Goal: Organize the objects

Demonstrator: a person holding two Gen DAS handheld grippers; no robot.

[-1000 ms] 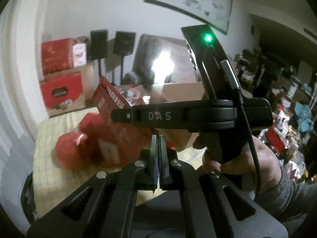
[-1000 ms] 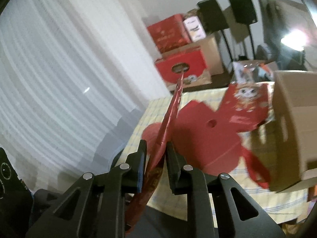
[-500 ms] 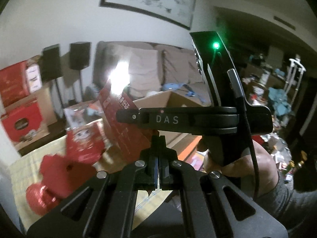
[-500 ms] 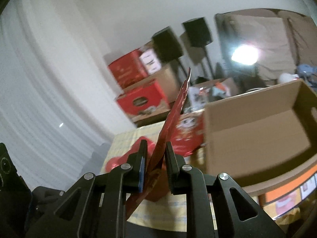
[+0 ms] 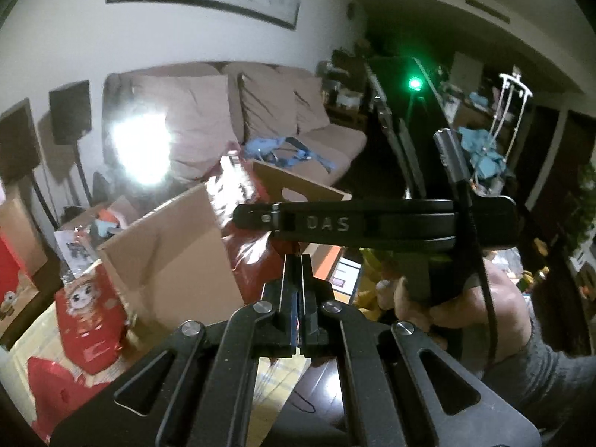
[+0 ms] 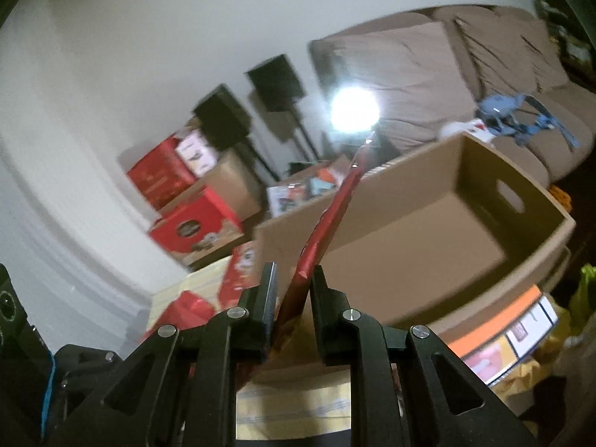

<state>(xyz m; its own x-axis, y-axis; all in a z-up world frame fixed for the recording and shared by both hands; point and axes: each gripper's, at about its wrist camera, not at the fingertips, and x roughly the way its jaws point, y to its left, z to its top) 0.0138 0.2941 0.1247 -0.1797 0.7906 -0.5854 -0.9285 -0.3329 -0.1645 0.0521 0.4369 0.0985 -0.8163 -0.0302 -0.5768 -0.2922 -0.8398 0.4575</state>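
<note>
Swung round since a second ago, both cameras now face the sofa and the open cardboard box [image 6: 428, 231], where before they looked at the curtain and the red boxes by the wall. The red packet [image 6: 327, 223] has travelled with the right gripper [image 6: 292, 283]: it stands edge-on between the fingers, pinched near its lower end, its top reaching toward 12 o'clock in front of the box's near rim. In the left wrist view the same packet [image 5: 249, 249] shows glossy and blurred at the box's near corner, just past the right tool's black arm, which reads "DAS" [image 5: 327, 223].

The left gripper [image 5: 292, 290] has its fingers pressed together with nothing between them, as it did earlier.

The box [image 5: 175, 246] is bare inside, with a hand-hole in its far wall at 2 o'clock. Left of it, at 8 o'clock, a red bag with a cartoon face [image 5: 89, 316] leans against the box wall on the yellow checked tablecloth [image 6: 290, 406]. An orange and white printed carton [image 6: 503, 339] lies under the box edge at 4 o'clock; its writing is too blurred to read.
</note>
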